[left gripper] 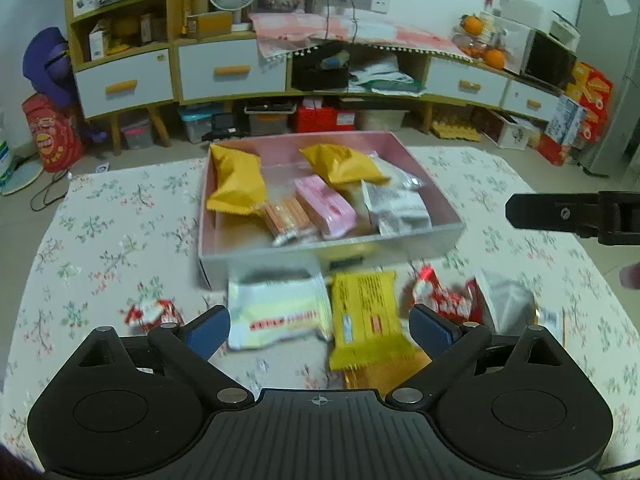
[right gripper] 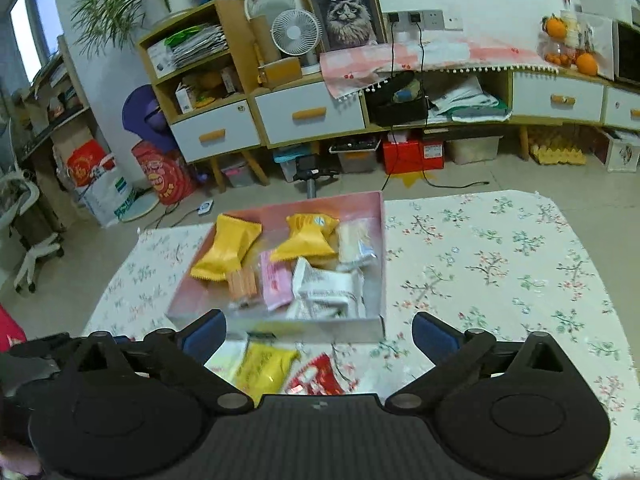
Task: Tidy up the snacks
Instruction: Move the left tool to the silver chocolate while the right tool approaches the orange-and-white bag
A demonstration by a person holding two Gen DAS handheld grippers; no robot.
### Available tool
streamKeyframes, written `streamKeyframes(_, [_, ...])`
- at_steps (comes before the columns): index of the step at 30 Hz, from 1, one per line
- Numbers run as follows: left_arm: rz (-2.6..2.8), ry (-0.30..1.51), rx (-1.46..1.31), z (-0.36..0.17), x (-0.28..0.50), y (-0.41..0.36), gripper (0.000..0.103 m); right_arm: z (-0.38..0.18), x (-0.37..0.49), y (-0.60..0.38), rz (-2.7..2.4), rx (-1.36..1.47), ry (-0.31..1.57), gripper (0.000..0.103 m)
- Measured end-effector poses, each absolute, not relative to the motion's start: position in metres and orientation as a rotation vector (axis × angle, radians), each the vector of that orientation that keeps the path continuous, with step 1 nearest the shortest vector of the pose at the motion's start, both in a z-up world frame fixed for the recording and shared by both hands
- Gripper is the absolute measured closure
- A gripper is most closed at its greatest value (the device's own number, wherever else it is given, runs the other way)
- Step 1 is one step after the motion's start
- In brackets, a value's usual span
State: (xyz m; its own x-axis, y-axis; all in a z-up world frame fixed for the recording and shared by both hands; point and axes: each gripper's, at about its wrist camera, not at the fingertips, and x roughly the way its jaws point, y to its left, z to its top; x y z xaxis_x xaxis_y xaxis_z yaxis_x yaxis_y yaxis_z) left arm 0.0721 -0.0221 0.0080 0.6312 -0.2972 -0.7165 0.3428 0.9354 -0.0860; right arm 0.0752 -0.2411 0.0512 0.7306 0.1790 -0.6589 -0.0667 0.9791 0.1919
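Observation:
A pink open box point(left gripper: 440, 208) point(right gripper: 382, 240) sits mid-table and holds several snack packs: yellow bags point(left gripper: 238, 184), a pink pack point(left gripper: 326, 206), a white pack point(left gripper: 396, 206). In front of it loose snacks lie on the cloth: a white-and-yellow pack point(left gripper: 278, 312), a yellow pack point(left gripper: 366, 316) point(right gripper: 264, 364), red-and-white candies point(left gripper: 444, 300) point(right gripper: 316, 376) point(left gripper: 150, 314) and a white bag point(left gripper: 506, 304). My left gripper point(left gripper: 320, 328) is open and empty just above the white and yellow packs. My right gripper point(right gripper: 318, 336) is open and empty above the box's near wall; it shows at the right of the left wrist view point(left gripper: 560, 214).
The table wears a floral cloth point(left gripper: 100, 240) point(right gripper: 500, 260). Beyond its far edge is the floor, then a low cabinet with drawers point(left gripper: 216, 72), storage bins, a fan and a microwave point(left gripper: 548, 60).

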Motion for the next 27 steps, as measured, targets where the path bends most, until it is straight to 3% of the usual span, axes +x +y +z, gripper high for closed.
streamKeyframes(27, [-0.697,0.827,0.070,-0.040,0.016,-0.071,0.006,-0.008,0.024,-0.309,0.299,-0.128,0.804,0.028])
